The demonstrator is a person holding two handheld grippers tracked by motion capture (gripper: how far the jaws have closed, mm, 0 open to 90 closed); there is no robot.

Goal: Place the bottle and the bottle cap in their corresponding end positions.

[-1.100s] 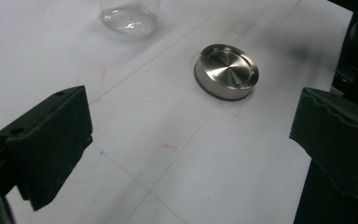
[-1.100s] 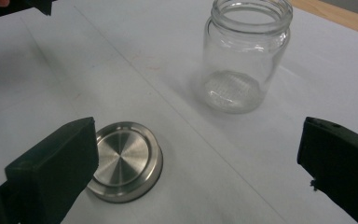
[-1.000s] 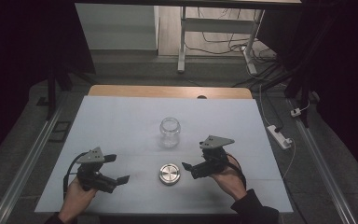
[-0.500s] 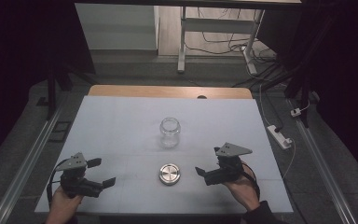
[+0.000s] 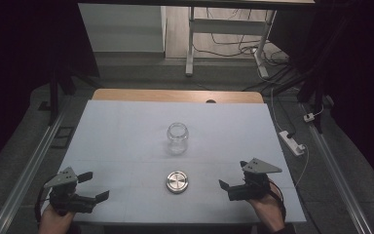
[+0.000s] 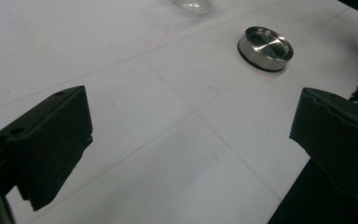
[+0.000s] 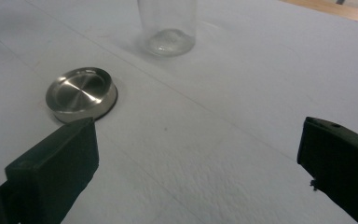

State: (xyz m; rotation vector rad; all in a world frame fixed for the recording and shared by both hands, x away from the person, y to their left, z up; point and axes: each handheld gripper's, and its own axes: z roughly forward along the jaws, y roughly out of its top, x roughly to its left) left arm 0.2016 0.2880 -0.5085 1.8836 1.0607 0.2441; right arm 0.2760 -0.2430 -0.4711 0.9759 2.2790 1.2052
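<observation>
A clear glass jar (image 5: 177,138) stands upright and lidless at the middle of the white table (image 5: 121,126). Its round metal lid (image 5: 177,181) lies flat a little nearer to me. My left gripper (image 5: 95,185) is at the near left corner, open and empty, well left of the lid. My right gripper (image 5: 232,174) is open and empty to the right of the lid. In the left gripper view the lid (image 6: 265,42) and the jar's base (image 6: 191,3) lie far ahead of the wide-spread left gripper (image 6: 193,126). In the right gripper view the lid (image 7: 81,93) sits ahead left and the jar (image 7: 168,28) beyond.
A wooden strip (image 5: 175,95) borders the table's far edge. A white power strip (image 5: 292,142) with its cable lies on the floor off the right side. A metal rail (image 5: 24,175) runs along the left. The left gripper is close to the table's front edge.
Both grippers have drawn back toward the near edge and outward from the lid, the left one farthest, to the near left corner. Jar and lid have not moved.
</observation>
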